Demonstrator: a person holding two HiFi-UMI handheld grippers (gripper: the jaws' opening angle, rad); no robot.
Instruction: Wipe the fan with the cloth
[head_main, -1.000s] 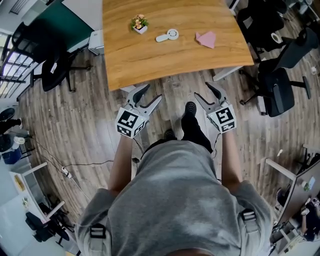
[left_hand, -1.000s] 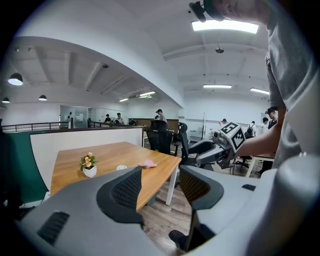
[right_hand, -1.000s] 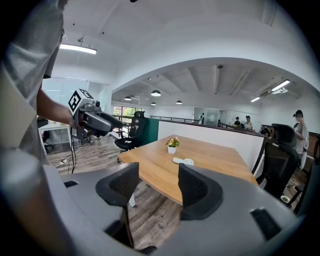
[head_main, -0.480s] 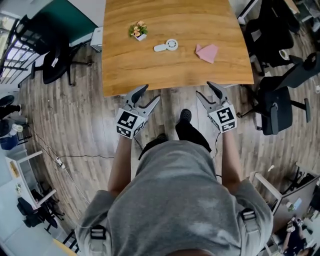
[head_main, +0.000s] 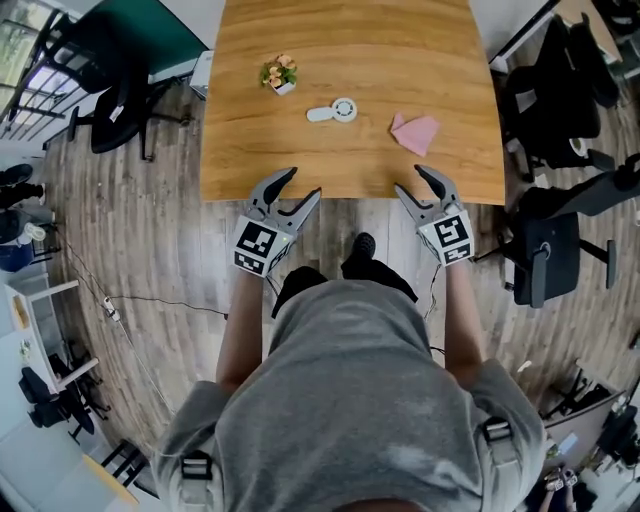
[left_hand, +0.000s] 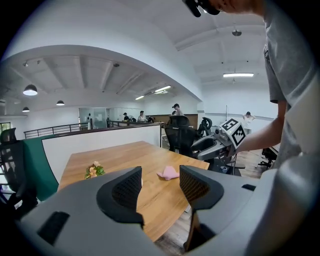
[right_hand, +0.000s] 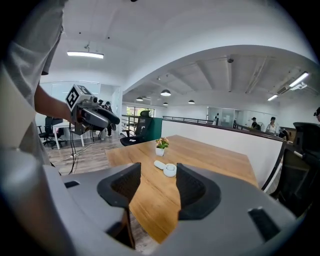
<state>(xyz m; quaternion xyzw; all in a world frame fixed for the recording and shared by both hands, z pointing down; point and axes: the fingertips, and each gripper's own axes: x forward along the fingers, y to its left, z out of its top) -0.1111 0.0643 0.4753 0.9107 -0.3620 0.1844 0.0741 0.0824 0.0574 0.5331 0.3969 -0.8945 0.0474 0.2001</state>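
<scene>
A small white hand-held fan (head_main: 333, 110) (right_hand: 166, 168) lies on the wooden table (head_main: 350, 40), and a folded pink cloth (head_main: 415, 131) (left_hand: 168, 173) lies to its right. My left gripper (head_main: 303, 183) (left_hand: 161, 185) is open and empty at the table's near edge, left of the fan. My right gripper (head_main: 410, 180) (right_hand: 158, 187) hovers at the near edge below the cloth. Its jaws have just been closing a little, but they stand open with nothing between them. Each gripper view shows the other gripper: the right one (left_hand: 220, 145), the left one (right_hand: 92, 116).
A small potted flower (head_main: 279, 74) (right_hand: 160, 145) (left_hand: 93, 170) stands on the table, left of the fan. Black office chairs stand left (head_main: 110, 100) and right (head_main: 545, 250) of the table. A white partition wall runs behind the table (right_hand: 240, 145). People stand far off.
Both grippers and the person have moved forward to the table. The grippers' tips now reach its near edge, which was well ahead of them before.
</scene>
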